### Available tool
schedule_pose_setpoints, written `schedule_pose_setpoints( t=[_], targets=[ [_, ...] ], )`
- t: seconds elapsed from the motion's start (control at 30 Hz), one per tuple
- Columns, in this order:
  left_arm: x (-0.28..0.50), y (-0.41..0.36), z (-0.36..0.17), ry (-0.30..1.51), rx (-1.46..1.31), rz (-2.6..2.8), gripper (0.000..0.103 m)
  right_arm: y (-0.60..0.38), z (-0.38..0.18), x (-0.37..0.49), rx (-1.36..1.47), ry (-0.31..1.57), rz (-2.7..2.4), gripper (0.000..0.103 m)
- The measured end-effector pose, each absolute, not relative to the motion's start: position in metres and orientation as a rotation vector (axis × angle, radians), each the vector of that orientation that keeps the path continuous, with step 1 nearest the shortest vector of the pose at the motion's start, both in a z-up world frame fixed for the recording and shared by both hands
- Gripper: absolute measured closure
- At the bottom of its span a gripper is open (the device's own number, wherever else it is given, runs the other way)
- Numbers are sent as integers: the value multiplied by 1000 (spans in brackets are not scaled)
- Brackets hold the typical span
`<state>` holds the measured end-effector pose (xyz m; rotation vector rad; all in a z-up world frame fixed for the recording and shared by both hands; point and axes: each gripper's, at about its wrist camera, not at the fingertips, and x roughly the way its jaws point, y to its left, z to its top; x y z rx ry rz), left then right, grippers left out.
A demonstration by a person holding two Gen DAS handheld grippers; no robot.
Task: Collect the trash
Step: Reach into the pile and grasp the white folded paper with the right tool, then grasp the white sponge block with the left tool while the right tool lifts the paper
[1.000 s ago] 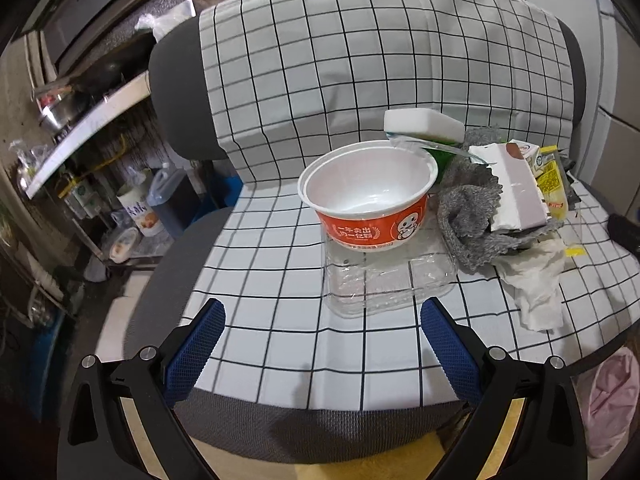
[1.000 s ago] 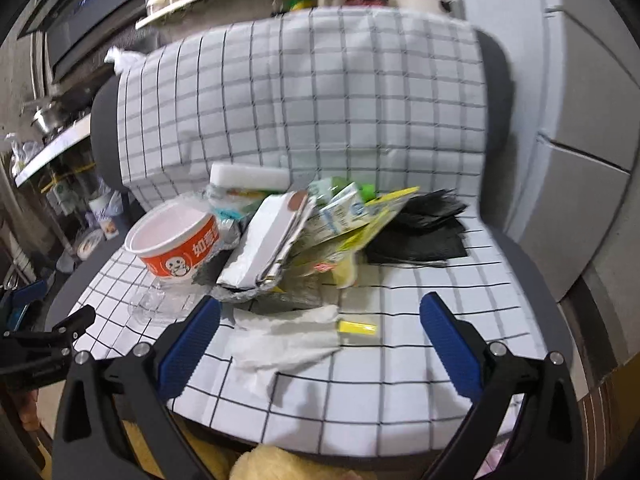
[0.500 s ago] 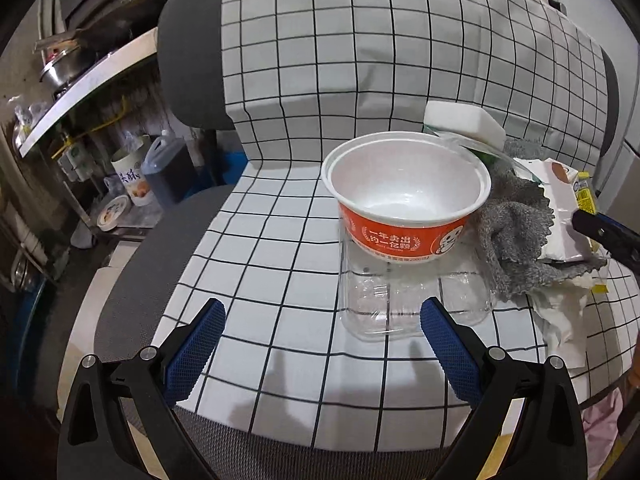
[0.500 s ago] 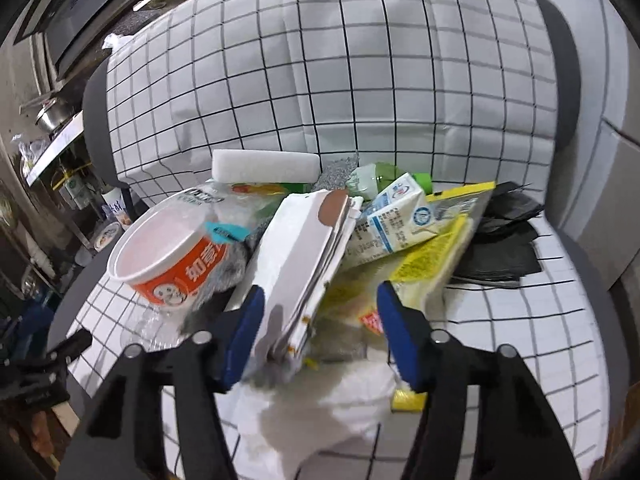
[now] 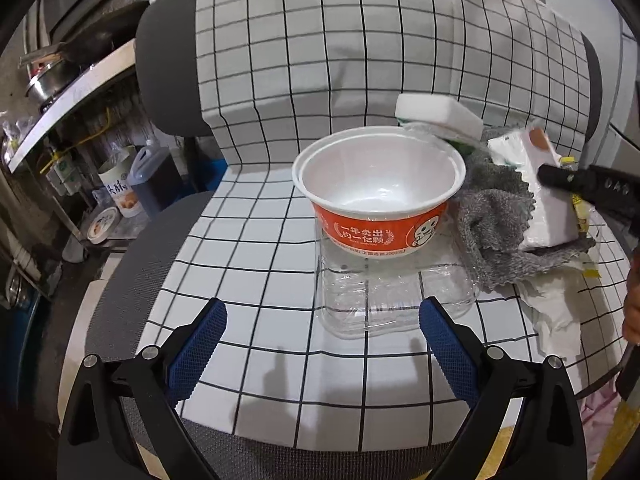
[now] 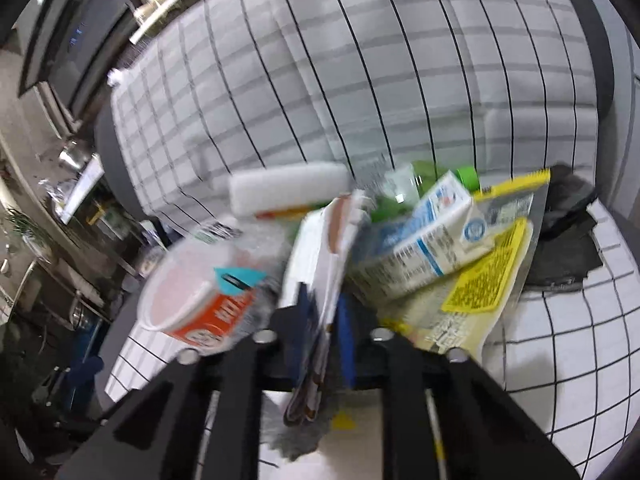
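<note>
Trash lies on a checked chair seat (image 5: 248,256). An orange and white paper bowl (image 5: 380,196) sits on a clear plastic tray (image 5: 384,292). My left gripper (image 5: 320,344) is open and empty in front of the tray. My right gripper (image 6: 322,320) is shut on a flat white carton (image 6: 316,280), which also shows at the right of the left wrist view (image 5: 536,196). A milk carton (image 6: 416,236), a yellow wrapper (image 6: 484,276) and a white foam block (image 6: 288,192) lie around it.
A grey cloth (image 5: 492,224) and a crumpled white tissue (image 5: 556,312) lie right of the bowl. A black bag (image 6: 568,232) lies at the seat's right. Shelves with jars and a dark jug (image 5: 152,176) stand left of the chair.
My right gripper moved in and closed its jaws on the flat white carton. My left gripper moved closer to the clear tray and stayed open.
</note>
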<state>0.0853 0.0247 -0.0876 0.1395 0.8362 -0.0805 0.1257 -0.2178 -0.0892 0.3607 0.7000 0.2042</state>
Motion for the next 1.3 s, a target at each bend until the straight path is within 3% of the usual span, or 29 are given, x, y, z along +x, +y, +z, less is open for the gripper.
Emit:
schedule_pose_setpoints(
  t=[0.3,0.5,0.6,0.83,1.0,1.13,1.3],
  targets=[
    [58,20,-78,826,136,-111,12,-229,-33,65,274,465,143,100],
    [44,2,-80,826,118,-193,13,-245,-29,12,221,455,64,100],
    [43,-2,-78,812,113,-202,31,-254,-40,-14,223,475,34,100],
    [57,-6,-69,787,94,-233,47,-265,-55,-43,231,465,-18,100],
    [79,-15,-54,773,75,-251,45,-272,-58,-39,238,464,-23,100],
    [111,-28,-31,712,79,-257,28,-275,-56,-30,233,459,-25,100],
    [159,-57,-19,674,119,-279,30,-282,-57,-14,233,462,-34,100]
  ],
)
